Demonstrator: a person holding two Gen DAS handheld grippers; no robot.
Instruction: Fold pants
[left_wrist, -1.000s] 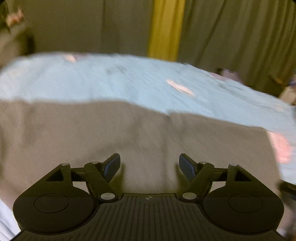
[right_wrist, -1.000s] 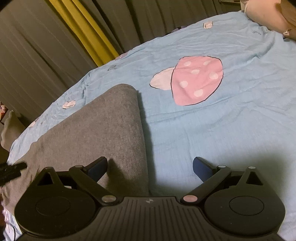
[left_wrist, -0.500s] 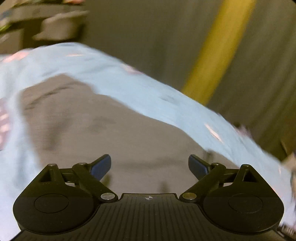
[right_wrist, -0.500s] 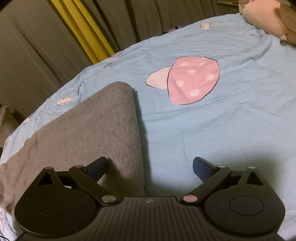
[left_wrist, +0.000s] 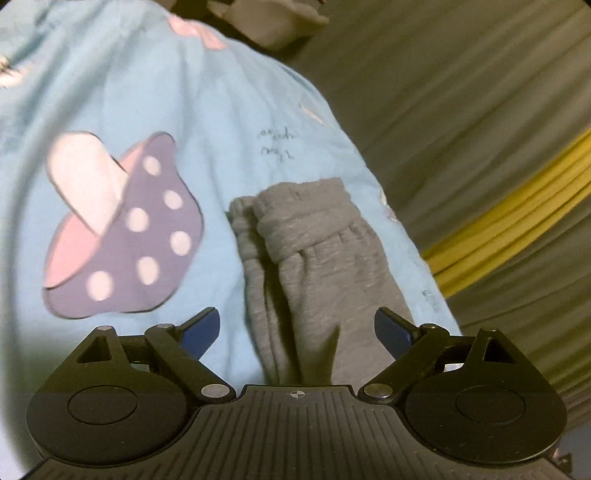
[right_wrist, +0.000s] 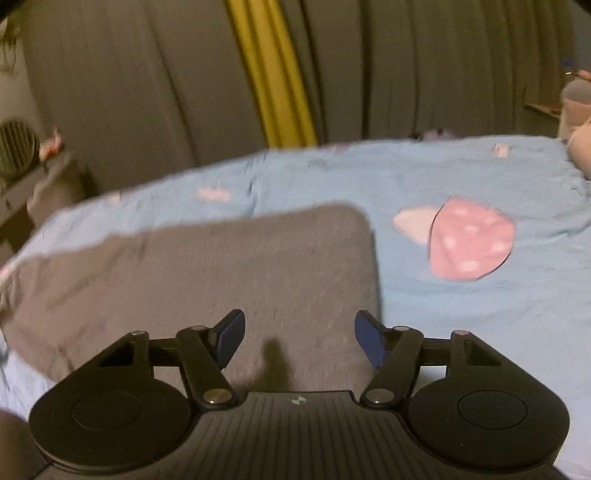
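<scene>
Pants (left_wrist: 317, 258): grey knit, lying folded on the bed sheet (left_wrist: 184, 92); in the left wrist view the gathered waistband end at the far end, cloth running near to between the fingers; in the right wrist view (right_wrist: 221, 266) a broad flat grey panel, rounded corner at far right
Left gripper (left_wrist: 297, 328): fingers spread wide, holding nothing, poised over the near part of the pants; blue pads (left_wrist: 201, 330) either side of the cloth
Right gripper (right_wrist: 299, 336): fingers wide apart, nothing between them but the cloth below; right pad (right_wrist: 369, 338) close to the right edge of the pants
Bed sheet: light blue, mushroom print (left_wrist: 122, 236) left of the pants in the left wrist view, right of them (right_wrist: 469, 240) in the right wrist view
Curtain (right_wrist: 147, 74): dark folds with a yellow strip (right_wrist: 273, 74), beyond the far edge of the bed
</scene>
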